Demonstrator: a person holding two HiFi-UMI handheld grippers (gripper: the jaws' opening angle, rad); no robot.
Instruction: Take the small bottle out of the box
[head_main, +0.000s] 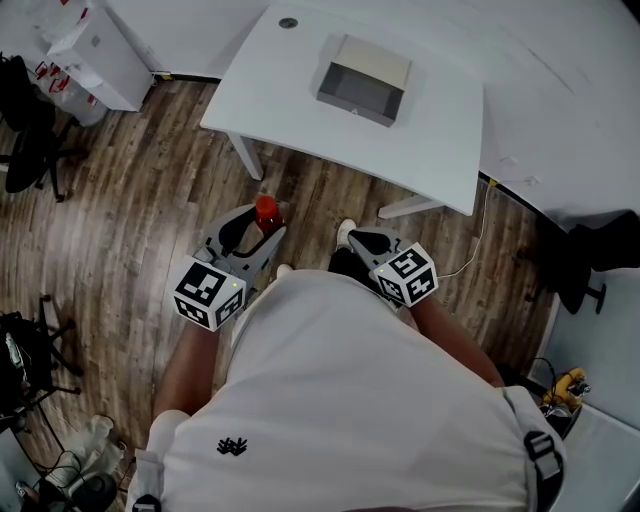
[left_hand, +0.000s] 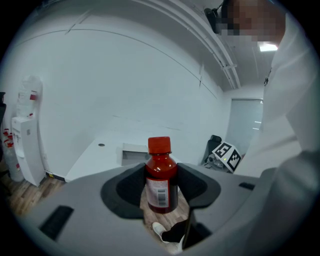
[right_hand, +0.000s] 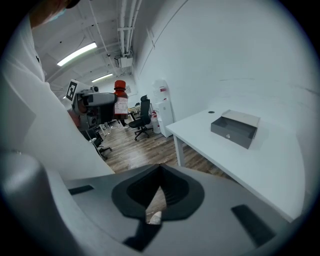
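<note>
A small red bottle (left_hand: 161, 177) with a red cap and a white label stands upright between the black pads of my left gripper (left_hand: 161, 192), which is shut on it. From the head view the bottle (head_main: 266, 212) shows in my left gripper (head_main: 247, 236), held over the wood floor, short of the table. The right gripper view catches that bottle (right_hand: 120, 102) off to the left. The grey box (head_main: 364, 80) lies on the white table (head_main: 440, 140), also in view as the box (right_hand: 235, 128). My right gripper (head_main: 365, 243) is shut and holds nothing.
A person in a white shirt (head_main: 340, 400) fills the lower head view. A black office chair (head_main: 30, 130) and white cartons (head_main: 95, 55) stand at the left. Another chair (head_main: 585, 265) is at the right. A cable (head_main: 475, 245) hangs by the table's edge.
</note>
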